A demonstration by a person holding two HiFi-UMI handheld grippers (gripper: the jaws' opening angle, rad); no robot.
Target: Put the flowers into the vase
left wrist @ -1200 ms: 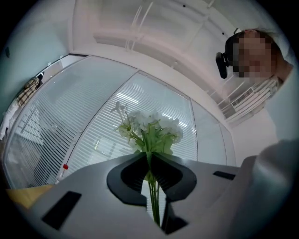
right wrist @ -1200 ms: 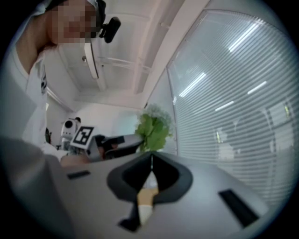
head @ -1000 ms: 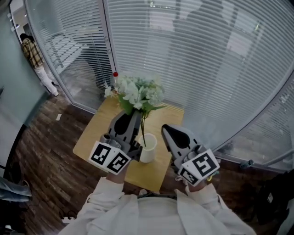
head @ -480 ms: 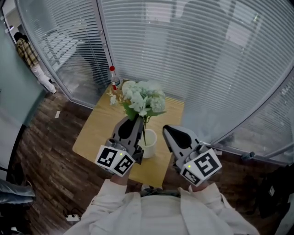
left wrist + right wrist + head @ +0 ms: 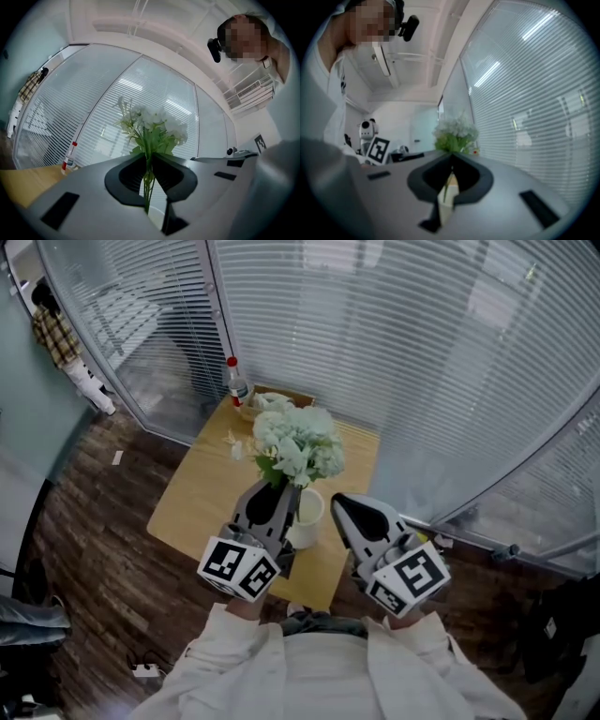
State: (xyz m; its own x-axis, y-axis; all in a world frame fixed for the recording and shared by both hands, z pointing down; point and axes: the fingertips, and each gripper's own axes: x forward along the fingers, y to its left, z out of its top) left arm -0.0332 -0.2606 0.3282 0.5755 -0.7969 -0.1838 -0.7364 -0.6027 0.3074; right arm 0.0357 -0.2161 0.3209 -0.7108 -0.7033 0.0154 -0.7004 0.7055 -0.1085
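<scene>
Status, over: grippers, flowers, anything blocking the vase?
Left gripper shut on flowers by the stems. Right gripper shut, empty, beside vase. Stems at the vase mouth, not released. Bottle at far table edge, clear.

I read this as an office, probably a glassed-in corner of one; glass partition walls (image 5: 403,362) hung with horizontal blinds sweep from 10 o'clock round to 3 o'clock in the head view; dark wood-plank flooring (image 5: 94,559) runs beneath them; a small light wooden table (image 5: 192,502) stands against the glass at centre; a person (image 5: 66,343) stands at 10 o'clock beside a teal wall (image 5: 19,427); in the left gripper view, what may be an air-conditioning grille (image 5: 251,93) shows at 2 o'clock.
</scene>
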